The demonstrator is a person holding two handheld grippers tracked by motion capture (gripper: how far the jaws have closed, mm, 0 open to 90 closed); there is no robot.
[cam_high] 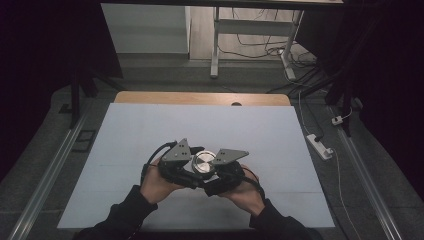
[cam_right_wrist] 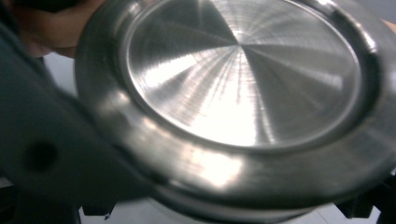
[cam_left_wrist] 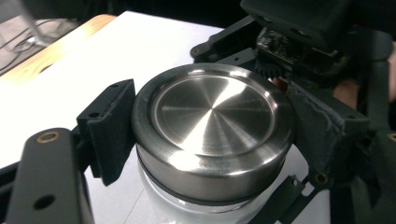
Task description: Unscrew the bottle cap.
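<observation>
A jar with a round brushed-steel lid (cam_high: 203,162) stands at the near middle of the white table top (cam_high: 150,130). In the left gripper view my left gripper (cam_left_wrist: 212,128) is shut on the lid (cam_left_wrist: 212,112), with its ribbed pads (cam_left_wrist: 112,126) pressed to opposite sides of the rim. Pale glass of the jar (cam_left_wrist: 187,207) shows under the lid. My right gripper (cam_high: 220,172) comes in from the other side and lower. In the right gripper view the lid (cam_right_wrist: 243,70) looms very close and its dark jaws run below the rim, around the jar's body.
A wooden strip (cam_high: 200,98) edges the table's far side. Beyond it stand a white desk frame (cam_high: 216,45) and loose cables, with a power strip (cam_high: 320,146) on the floor at the right. Metal rails (cam_high: 45,175) run along both sides of the table.
</observation>
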